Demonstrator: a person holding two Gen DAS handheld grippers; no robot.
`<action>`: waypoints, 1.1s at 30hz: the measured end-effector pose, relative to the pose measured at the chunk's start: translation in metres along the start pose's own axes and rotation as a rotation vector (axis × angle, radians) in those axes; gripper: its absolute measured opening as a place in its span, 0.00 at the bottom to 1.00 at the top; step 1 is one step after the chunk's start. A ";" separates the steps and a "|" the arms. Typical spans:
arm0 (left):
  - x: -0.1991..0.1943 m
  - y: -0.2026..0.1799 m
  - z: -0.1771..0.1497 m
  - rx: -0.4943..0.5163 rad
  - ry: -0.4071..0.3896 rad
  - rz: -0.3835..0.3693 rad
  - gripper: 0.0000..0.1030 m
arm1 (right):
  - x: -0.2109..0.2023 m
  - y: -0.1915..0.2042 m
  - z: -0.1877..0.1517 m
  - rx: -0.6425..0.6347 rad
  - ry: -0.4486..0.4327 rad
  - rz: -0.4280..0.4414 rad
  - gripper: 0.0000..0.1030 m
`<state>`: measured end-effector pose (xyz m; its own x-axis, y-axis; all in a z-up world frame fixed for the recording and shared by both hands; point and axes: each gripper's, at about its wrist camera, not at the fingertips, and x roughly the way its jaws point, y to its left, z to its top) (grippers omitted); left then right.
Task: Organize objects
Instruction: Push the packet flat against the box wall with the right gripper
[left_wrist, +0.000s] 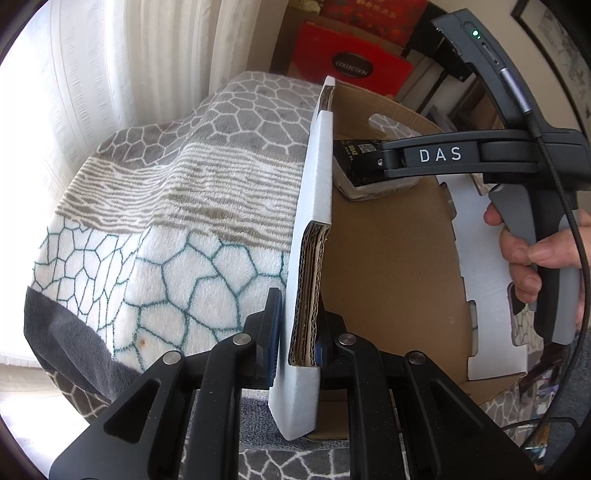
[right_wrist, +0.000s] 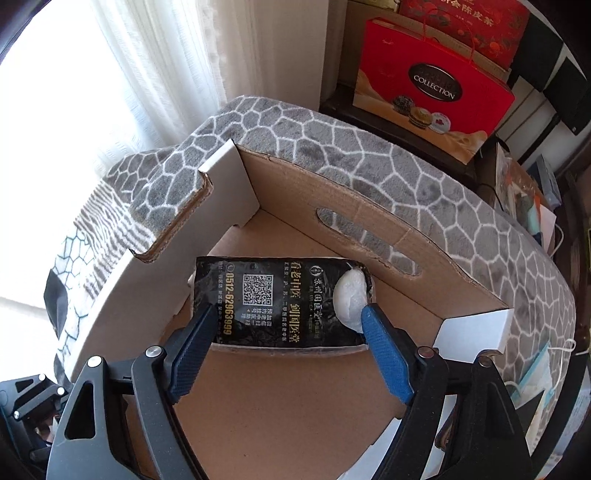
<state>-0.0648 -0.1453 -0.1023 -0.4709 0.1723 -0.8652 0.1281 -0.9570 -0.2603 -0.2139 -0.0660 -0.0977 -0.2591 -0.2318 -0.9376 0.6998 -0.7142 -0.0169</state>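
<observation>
Black packet (right_wrist: 280, 302) lies in cardboard box (right_wrist: 295, 398), right gripper (right_wrist: 291, 325) spread around it; left gripper (left_wrist: 295, 332) pinching box wall.

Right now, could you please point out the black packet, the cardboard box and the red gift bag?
Black packet (right_wrist: 273, 302): right wrist view, printed top face.
Cardboard box (right_wrist: 436, 291): right wrist view, inner far wall.
Red gift bag (right_wrist: 424, 55): right wrist view, front panel.

right tool (right_wrist: 286, 332) open, pads either side of black packet (right_wrist: 273, 302), not pressing | packet flat on box (right_wrist: 295, 398) floor | white lump (right_wrist: 351, 299) on packet end | box on blanket (right_wrist: 424, 177) | red bag (right_wrist: 432, 88) behind
</observation>
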 end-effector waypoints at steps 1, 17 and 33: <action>0.000 0.000 0.000 0.001 0.000 0.001 0.12 | -0.001 -0.001 -0.001 0.005 0.000 -0.010 0.72; 0.000 0.001 0.002 -0.004 0.001 0.002 0.12 | -0.035 -0.004 -0.013 0.078 0.042 0.013 0.57; 0.000 0.001 0.002 -0.001 0.002 0.011 0.12 | 0.001 -0.026 -0.009 0.392 0.095 0.254 0.46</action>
<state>-0.0667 -0.1465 -0.1020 -0.4674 0.1619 -0.8691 0.1343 -0.9587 -0.2508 -0.2262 -0.0413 -0.1017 -0.0375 -0.3824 -0.9232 0.4241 -0.8426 0.3318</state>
